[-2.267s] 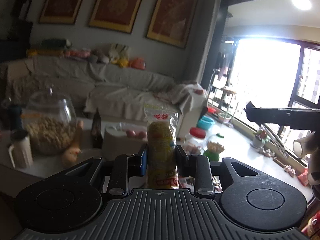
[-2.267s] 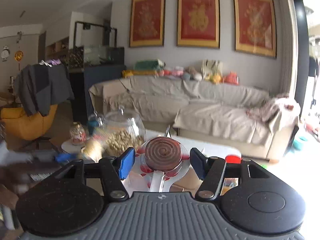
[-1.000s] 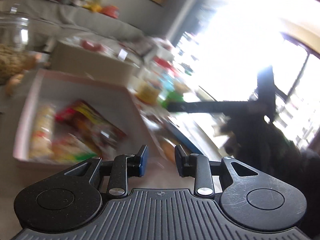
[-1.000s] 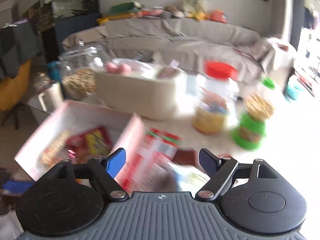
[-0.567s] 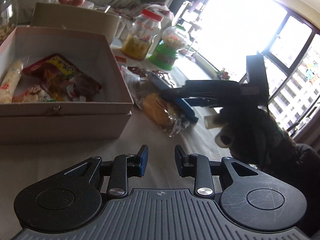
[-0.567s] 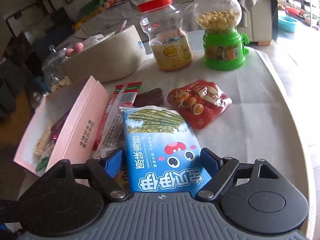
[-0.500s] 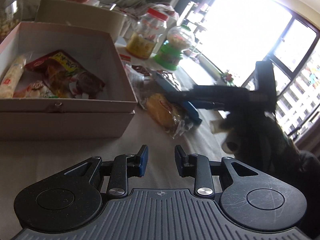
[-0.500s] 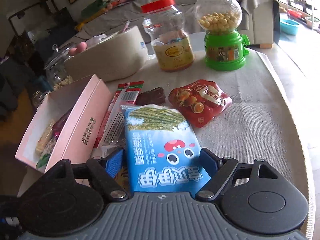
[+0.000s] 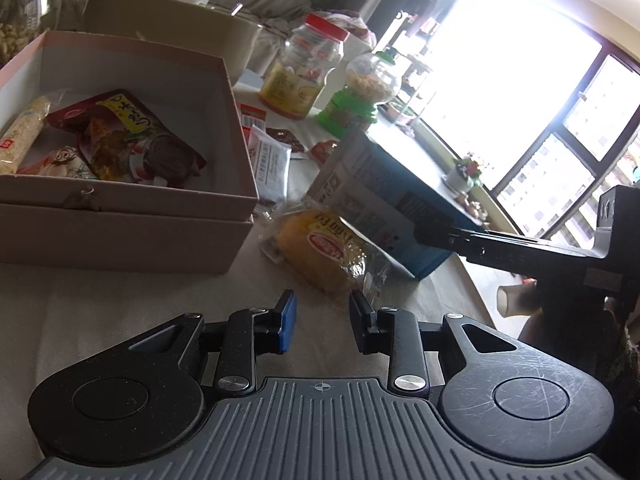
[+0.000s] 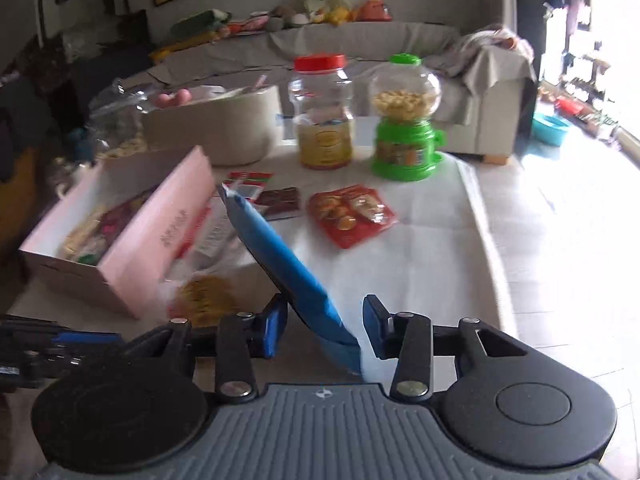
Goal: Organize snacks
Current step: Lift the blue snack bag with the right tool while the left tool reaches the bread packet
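Pink cardboard forms the open box [image 9: 132, 216] on the left of a cloth-covered table [image 10: 440, 248], and it already holds several snacks: a long pale roll [image 9: 18, 140] at its far left, a red packet with yellow lettering [image 9: 120, 132] and a small white packet [image 9: 60, 162]. The right gripper [image 10: 325, 326] holds a blue snack bag [image 10: 280, 256] tilted up off the table, its far end leaning towards the box; the bag sits between the two blue-padded fingers, but a gap shows on at least one side, so I cannot tell whether the grip is firm. The left gripper [image 9: 322, 316] hovers low over the near table, its fingers parted and holding nothing, pointed at a yellow snack in clear wrap [image 9: 320, 252] lying just right of the box and partly under the blue bag. Still loose on the cloth, further away, are a red packet of nuts [image 10: 352, 214], a dark brown packet [image 10: 280, 200], a white sachet [image 9: 268, 168] and a red and green strip packet [image 10: 246, 180]. At the far edge stand a red-lidded jar [image 10: 324, 116], a green candy dispenser [image 10: 406, 120] and a beige tub [image 10: 216, 128]. By my reading the sorting is roughly at its midpoint: a few packets are boxed, the blue bag is on its way, and about five remain.
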